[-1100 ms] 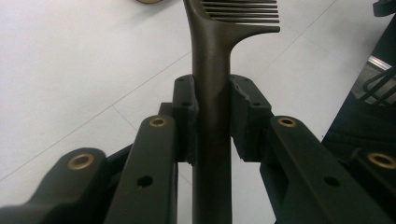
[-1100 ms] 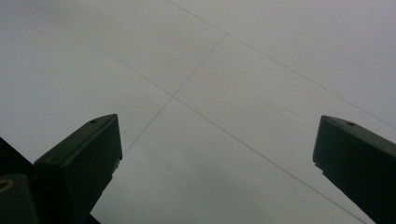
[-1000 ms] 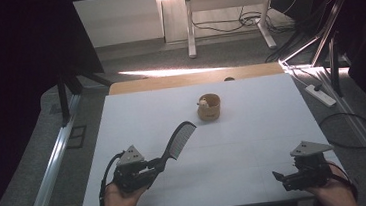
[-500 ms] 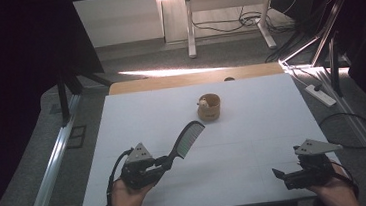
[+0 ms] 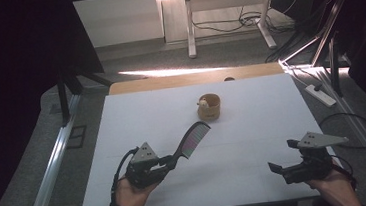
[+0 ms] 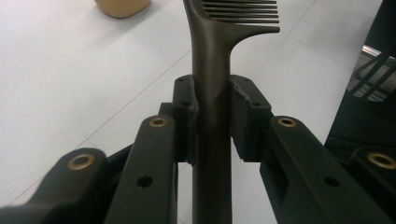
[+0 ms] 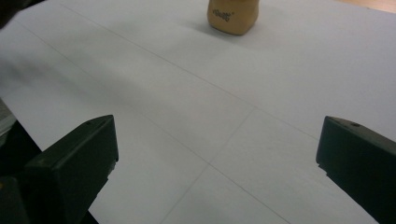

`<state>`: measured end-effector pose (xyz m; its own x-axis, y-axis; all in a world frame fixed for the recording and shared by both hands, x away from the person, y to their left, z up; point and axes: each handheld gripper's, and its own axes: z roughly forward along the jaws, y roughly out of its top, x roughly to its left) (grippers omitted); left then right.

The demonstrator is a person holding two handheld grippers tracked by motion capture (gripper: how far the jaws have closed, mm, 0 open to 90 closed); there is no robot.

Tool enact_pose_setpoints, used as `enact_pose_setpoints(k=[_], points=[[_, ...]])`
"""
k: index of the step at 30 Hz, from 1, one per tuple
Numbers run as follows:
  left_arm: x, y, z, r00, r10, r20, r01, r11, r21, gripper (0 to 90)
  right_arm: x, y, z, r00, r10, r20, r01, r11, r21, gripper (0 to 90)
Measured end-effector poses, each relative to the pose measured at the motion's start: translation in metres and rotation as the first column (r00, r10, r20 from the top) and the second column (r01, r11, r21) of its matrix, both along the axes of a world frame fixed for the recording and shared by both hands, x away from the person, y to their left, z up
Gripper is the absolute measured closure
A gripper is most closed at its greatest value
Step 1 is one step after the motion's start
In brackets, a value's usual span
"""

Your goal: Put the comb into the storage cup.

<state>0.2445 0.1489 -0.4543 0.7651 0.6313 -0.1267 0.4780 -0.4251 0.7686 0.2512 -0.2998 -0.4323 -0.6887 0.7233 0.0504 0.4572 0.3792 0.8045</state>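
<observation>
— What is your left gripper (image 5: 168, 162) doing?

— I am clamping it on the comb (image 5: 190, 142). In the left gripper view both jaws are pressing the dark handle (image 6: 212, 107) from either side, and the teeth (image 6: 243, 11) are pointing away from me, over the white table (image 5: 253, 127).

— And your right gripper (image 5: 279, 167)?

— I am holding it low near the table's near right corner, jaws spread wide and gripping nothing. In the right gripper view the two jaws are standing far apart with bare table (image 7: 196, 116) between them.

— What is lying farther out?

— A small tan cup (image 5: 208, 107) is sitting upright past the middle of the table, well apart from both grippers. The comb is slanting up toward it without touching it. In the right gripper view the cup (image 7: 233, 16) is showing dark lettering on its side, too small for me to read
</observation>
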Motion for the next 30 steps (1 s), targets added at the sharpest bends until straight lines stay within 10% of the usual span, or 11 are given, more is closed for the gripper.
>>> enact_pose_setpoints(k=[30], points=[[0.005,-0.010,-0.003,0.9958,-0.086,0.030,0.085,0.9962,0.019,72.3,0.024,0.036,0.015,0.9879,0.116,-0.102,-0.103,0.987,0.127,0.0]])
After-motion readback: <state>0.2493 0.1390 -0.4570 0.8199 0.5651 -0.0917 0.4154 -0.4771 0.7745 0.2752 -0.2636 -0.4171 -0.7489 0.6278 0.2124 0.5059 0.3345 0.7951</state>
